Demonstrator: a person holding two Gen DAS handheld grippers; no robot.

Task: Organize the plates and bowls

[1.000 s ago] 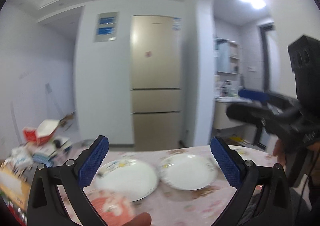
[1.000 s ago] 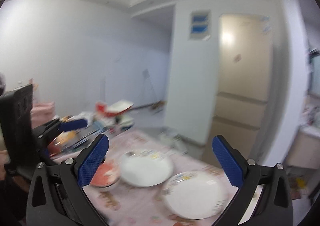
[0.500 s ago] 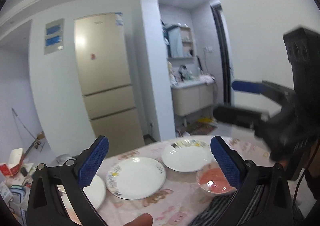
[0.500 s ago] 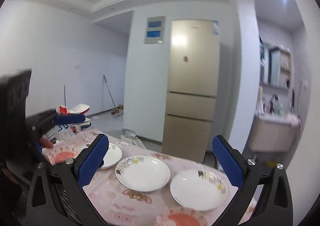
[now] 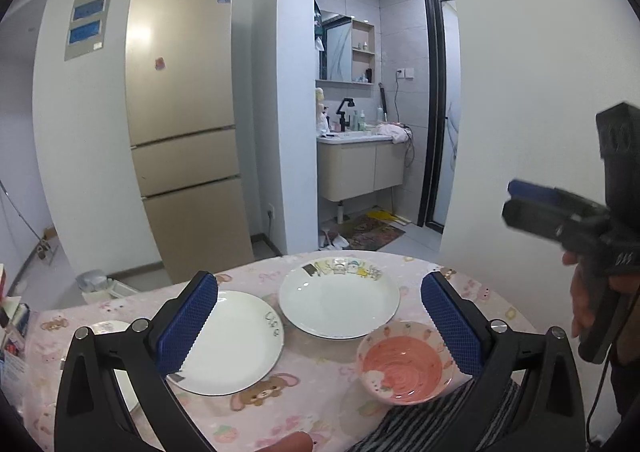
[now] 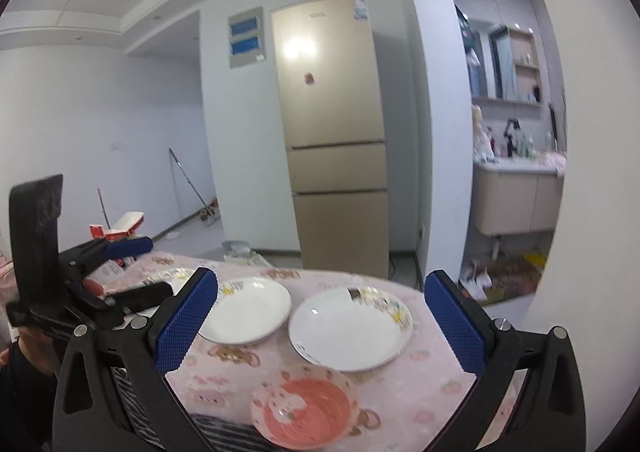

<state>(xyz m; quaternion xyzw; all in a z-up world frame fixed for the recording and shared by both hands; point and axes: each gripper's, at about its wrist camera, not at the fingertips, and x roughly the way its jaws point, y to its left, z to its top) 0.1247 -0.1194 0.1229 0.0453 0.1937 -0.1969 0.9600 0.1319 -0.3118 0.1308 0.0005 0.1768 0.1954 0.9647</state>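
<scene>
Both the left gripper (image 5: 318,326) and right gripper (image 6: 320,326) are hovering wide open, empty, risking nudging the pink bowl (image 6: 305,406) off the table's (image 5: 320,408) near edge.

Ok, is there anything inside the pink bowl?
No: the pink bowl looks empty, only its coral glaze and a bunny print showing. It sits on the tablecloth alone; what lies beneath it is covered.
</scene>
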